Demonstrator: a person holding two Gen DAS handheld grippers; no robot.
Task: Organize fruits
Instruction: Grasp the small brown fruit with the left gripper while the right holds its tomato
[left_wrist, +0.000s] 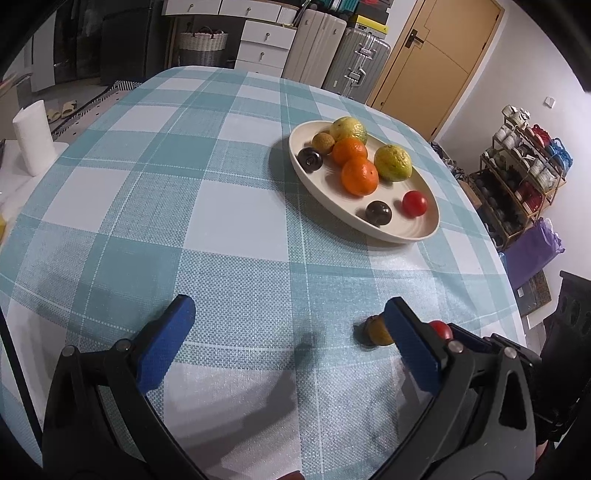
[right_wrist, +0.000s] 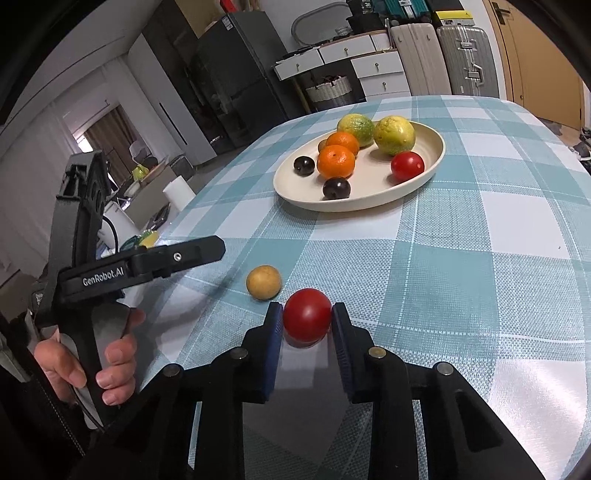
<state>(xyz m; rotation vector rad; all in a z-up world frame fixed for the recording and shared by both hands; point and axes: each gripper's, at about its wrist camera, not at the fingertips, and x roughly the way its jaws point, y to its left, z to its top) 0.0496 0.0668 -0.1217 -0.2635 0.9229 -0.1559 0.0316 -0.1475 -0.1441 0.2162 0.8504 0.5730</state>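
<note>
On the checked table (right_wrist: 480, 240), the right hand-held gripper (right_wrist: 307, 317) clamps a red tomato (right_wrist: 307, 314) beside a loose brown fruit (right_wrist: 263, 282); the left hand-held gripper (left_wrist: 291, 314) hangs wide and empty; next, lifting the tomato onto the fruit plate (right_wrist: 369, 201) beyond.

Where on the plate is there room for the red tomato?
Bare room lies at the plate's near rim, around the two dark plums and beside the tomato already there. The far side, with oranges and green citrus, is crowded.
</note>
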